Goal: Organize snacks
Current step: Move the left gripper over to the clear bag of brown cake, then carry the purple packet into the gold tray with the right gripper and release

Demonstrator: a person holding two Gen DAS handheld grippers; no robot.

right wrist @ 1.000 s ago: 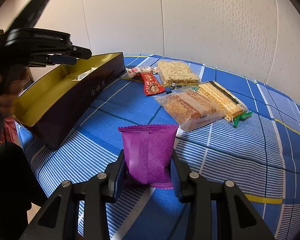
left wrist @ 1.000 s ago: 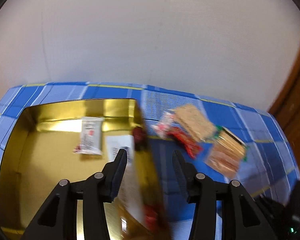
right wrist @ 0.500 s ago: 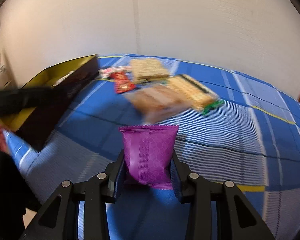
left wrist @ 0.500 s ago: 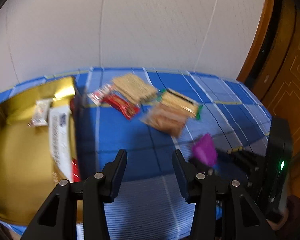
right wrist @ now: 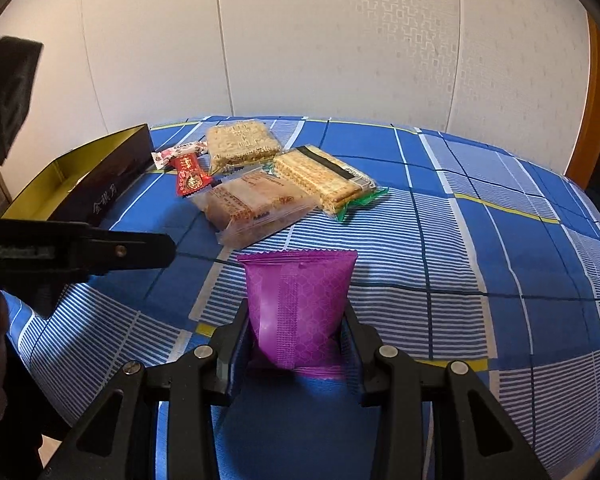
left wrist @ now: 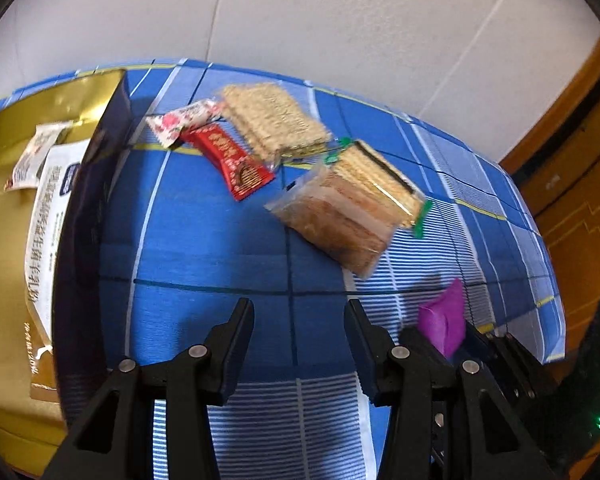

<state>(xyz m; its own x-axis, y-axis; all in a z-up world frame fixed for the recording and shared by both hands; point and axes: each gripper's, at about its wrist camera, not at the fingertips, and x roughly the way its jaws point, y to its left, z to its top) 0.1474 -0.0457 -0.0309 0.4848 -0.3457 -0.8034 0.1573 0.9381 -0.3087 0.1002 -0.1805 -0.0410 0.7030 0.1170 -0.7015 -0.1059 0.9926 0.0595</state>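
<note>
1. The purple snack packet sits between the two fingers of the right gripper. The fingers press on its sides and hold it up above the blue checked cloth. The bottom of the packet is hidden behind the fingers.
2. In the left wrist view only a small blurry bit of the purple snack packet shows, low on the right. The dark right gripper around it is hard to make out there.
3. The left gripper is partly open. Nothing is between its fingers, only blue cloth below.
4. In the right wrist view the left gripper pokes in from the left side. Only one dark finger shows, and the rest is cut off.
5. Farther back lie five snacks close together: a clear bag of brown bars, a cracker pack with green ends, a square noodle-like block, a small red candy and a small white flowery candy.
6. A dark box with a gold inside stands on the left of the snacks. In the left wrist view the box holds a long white packet and a small white wrapper. The box is cut off at the edge.
</note>
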